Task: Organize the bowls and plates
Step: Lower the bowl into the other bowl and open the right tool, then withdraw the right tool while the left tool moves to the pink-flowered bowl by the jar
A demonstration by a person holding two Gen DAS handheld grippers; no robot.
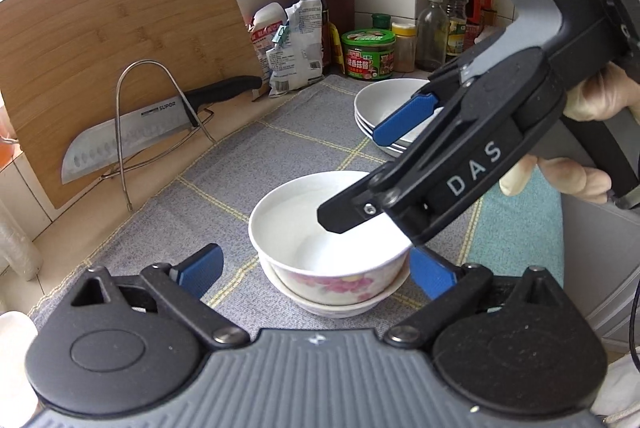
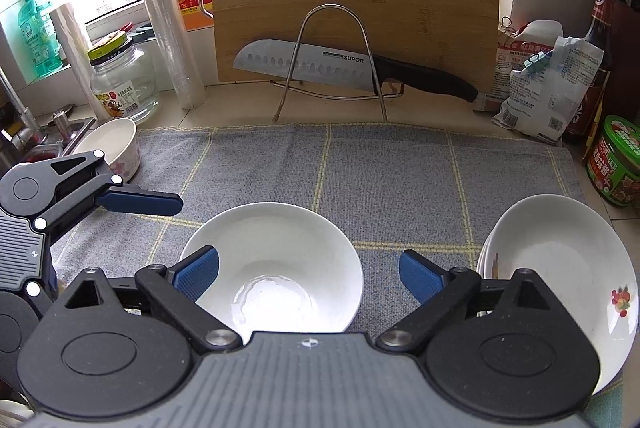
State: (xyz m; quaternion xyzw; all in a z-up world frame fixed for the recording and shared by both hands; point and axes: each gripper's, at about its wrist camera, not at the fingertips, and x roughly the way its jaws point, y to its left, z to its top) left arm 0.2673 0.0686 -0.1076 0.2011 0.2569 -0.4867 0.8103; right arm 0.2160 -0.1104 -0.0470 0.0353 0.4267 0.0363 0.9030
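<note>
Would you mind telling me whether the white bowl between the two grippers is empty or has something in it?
Almost empty: the white bowl sits upright on the cloth with only a thin film of clear water glistening at its bottom, and no food.

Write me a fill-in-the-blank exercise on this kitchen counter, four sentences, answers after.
1. The top bowl is nested inside a second ____.
2. The knife rests on a wire rack in front of a bamboo cutting ____.
3. Both the left gripper and the right gripper have their jaws ____, holding nothing.
4. The stack of plates sits on a grey checked ____.

Missing words: bowl; board; open; cloth
</note>
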